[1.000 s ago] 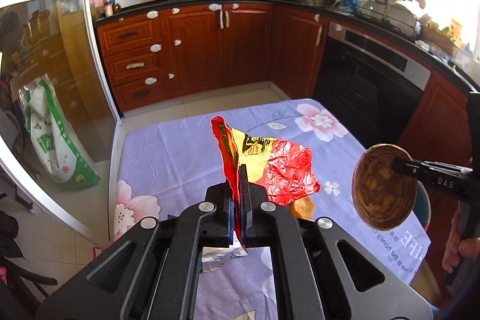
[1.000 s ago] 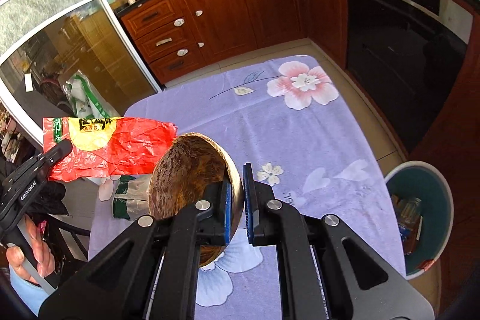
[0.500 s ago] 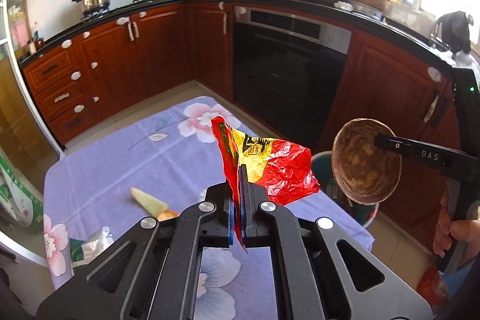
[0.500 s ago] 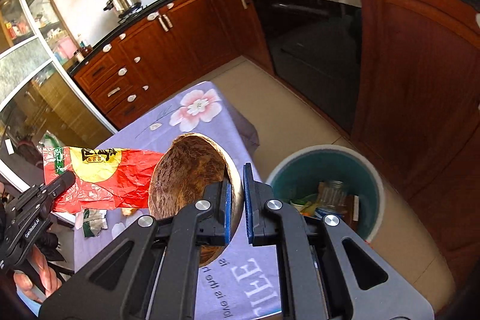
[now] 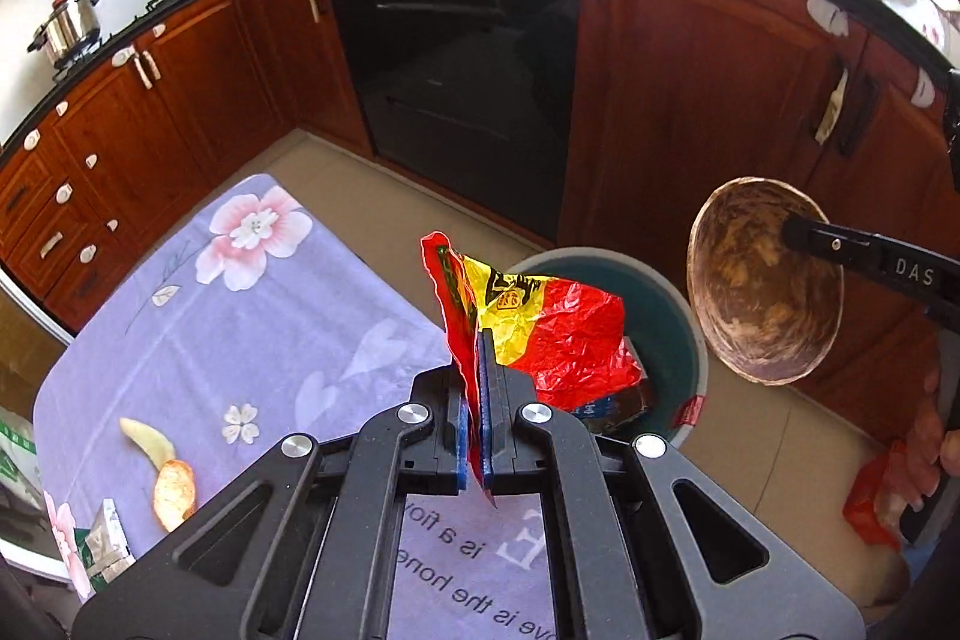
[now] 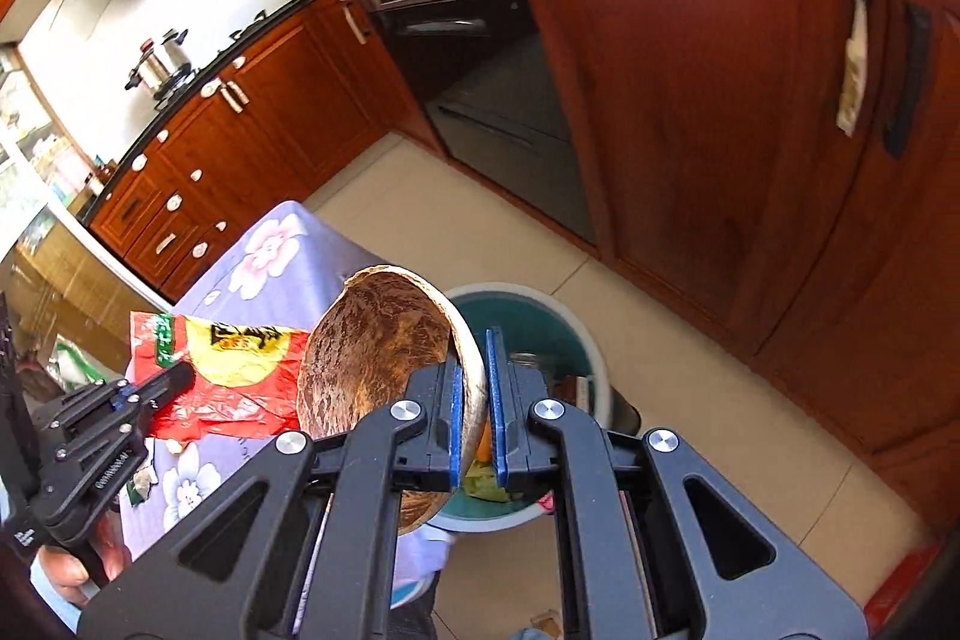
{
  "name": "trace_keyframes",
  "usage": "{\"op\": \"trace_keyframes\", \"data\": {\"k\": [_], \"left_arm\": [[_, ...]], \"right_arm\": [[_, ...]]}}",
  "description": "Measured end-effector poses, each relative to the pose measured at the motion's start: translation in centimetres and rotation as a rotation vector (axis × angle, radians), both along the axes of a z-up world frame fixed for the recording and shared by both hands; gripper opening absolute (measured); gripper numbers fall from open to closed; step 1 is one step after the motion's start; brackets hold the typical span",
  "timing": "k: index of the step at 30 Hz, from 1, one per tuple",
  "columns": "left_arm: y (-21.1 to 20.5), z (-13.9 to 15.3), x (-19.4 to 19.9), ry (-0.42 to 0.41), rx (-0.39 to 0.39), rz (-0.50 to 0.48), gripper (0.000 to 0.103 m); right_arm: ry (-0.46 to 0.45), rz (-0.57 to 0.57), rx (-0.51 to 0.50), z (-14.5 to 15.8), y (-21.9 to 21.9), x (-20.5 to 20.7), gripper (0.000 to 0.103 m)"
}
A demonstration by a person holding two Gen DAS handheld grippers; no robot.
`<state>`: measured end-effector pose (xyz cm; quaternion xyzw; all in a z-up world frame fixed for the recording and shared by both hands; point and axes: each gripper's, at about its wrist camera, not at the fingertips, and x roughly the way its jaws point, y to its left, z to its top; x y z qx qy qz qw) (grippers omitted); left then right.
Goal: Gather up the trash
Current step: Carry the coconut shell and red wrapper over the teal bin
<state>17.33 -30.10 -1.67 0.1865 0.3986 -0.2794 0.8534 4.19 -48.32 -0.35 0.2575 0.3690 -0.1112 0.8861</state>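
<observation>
Both tongs loaded, bin just beyond the table edge

Left gripper pinched tight on crumpled red-yellow wrapper; right gripper clamped on rim of brown shell bowl. Teal bin on floor past both loads, hard against purple tablecloth edge. Open tile beyond, then oven and cabinets

The trash bin's open mouth stands on bare floor, hemmed by the table edge and cabinets.
</observation>
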Motion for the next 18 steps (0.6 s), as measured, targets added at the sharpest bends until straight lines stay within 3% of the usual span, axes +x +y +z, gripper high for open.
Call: {"op": "trace_keyframes", "data": {"k": [15,16,17,18], "left_arm": [[-8.8,-8.0,1.0,0.149,0.186,-0.187,0.006],[-9.2,-8.3,1.3,0.152,0.195,-0.185,0.014],[-9.5,-8.5,1.5,0.155,0.199,-0.178,0.031],[-9.7,-8.5,1.7,0.147,0.191,-0.171,0.041]], "right_arm": [[0.084,-0.034,0.038,-3.2,-4.7,1.4,0.007],[0.092,-0.033,0.038,-3.3,-4.7,1.7,0.007],[0.099,-0.031,0.038,-3.5,-4.8,1.9,0.007],[0.105,-0.03,0.038,-3.6,-4.8,2.1,0.007]]}}
